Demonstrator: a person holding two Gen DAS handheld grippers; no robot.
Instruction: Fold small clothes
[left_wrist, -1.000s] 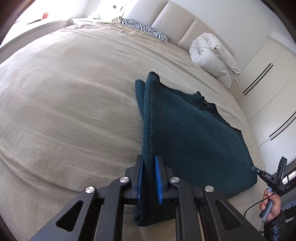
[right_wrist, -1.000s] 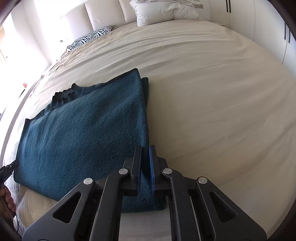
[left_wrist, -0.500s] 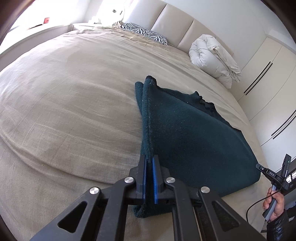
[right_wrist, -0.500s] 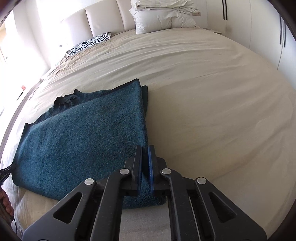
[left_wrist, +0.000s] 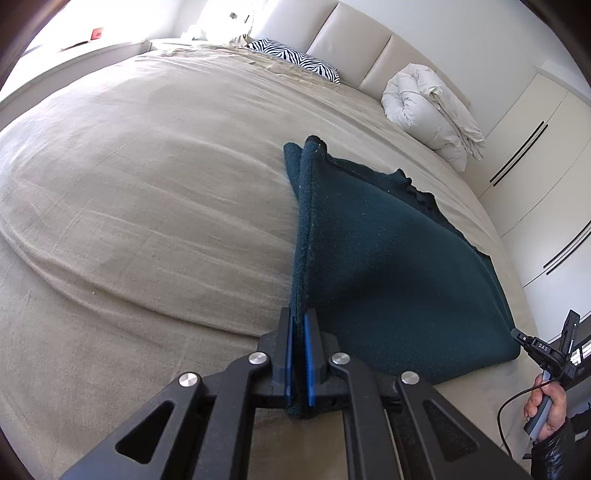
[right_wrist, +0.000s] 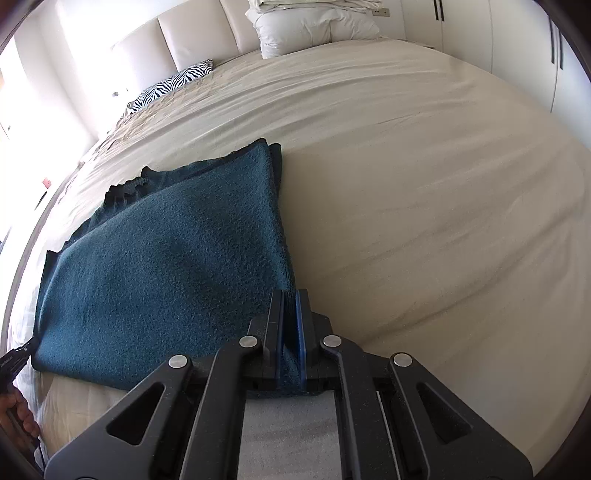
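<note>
**Holding both near corners of the cloth, ready to fold**

Through my left wrist camera, I am seeing my left gripper pinching the near edge of the teal cloth. My jaws are nearly closed, with only the doubled thickness of fabric between the blue pads. The cloth is lying on the bed, already doubled, and running away from my jaws toward the headboard. Its left edge is rising slightly off the bed where I am lifting it. Beyond the cloth, a rolled duvet and a zebra pillow are sitting against the headboard. At the cloth's near right corner, my right hand is showing at the picture's edge.

Through my right wrist camera, my right gripper is clamping the cloth's other near corner; the jaws are drawn in tight on the fabric. The cloth is spreading left of my jaws, flat, with a darker ribbed hem on its headboard side.

I judge this step to be the next fold, carrying the near edge toward the headboard. To do it well, I am thinking of raising both corners evenly, keeping the edge taut between my grippers so no sag is forming, and laying it square onto the far edge. The fleece looks thick, so layers may be slipping apart if my grip is loosening early.
</note>
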